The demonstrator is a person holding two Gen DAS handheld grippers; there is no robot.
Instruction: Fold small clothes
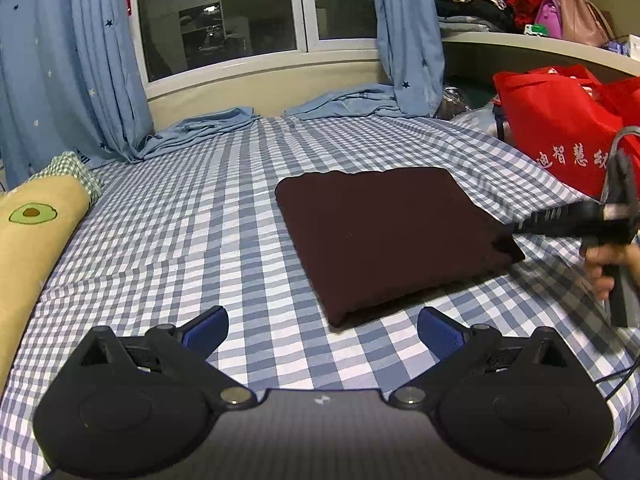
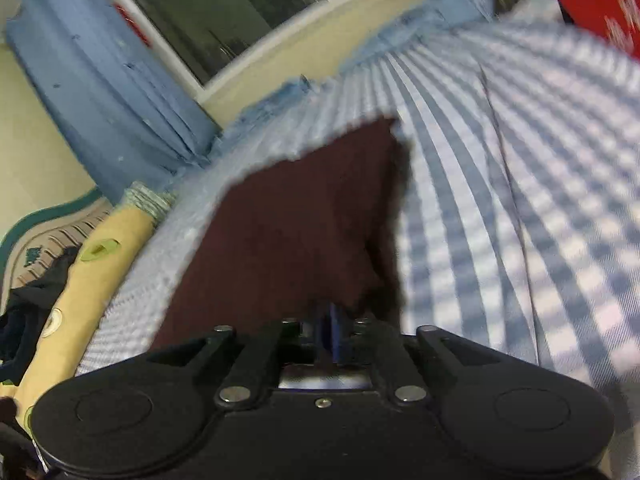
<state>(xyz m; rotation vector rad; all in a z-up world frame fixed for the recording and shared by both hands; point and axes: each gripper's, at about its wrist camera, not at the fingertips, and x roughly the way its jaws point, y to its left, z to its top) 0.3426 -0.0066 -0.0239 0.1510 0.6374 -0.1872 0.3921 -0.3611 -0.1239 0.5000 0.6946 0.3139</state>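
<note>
- Two grippers are in play over a blue-and-white checked bedsheet, and one dark maroon garment lies folded into a flat rectangle on it.
- Left gripper: its blue-padded fingers are spread wide with nothing between them. The garment sits just ahead of it and slightly toward its right finger, not touching either pad.
- Right gripper: its fingers are drawn together and pinch the near corner of the maroon garment, which stretches away in front of it. This view is blurred, so the fabric's edges are soft.
- Seen from the left wrist camera, the right gripper reaches in from the right and meets the garment at its right-hand corner; the person's hand grips the handle behind it.
- Far ahead of the left gripper hang blue star-print curtains at a window.
- Off to its left lies a yellow avocado-print pillow; off to its right stands a red bag.
</note>
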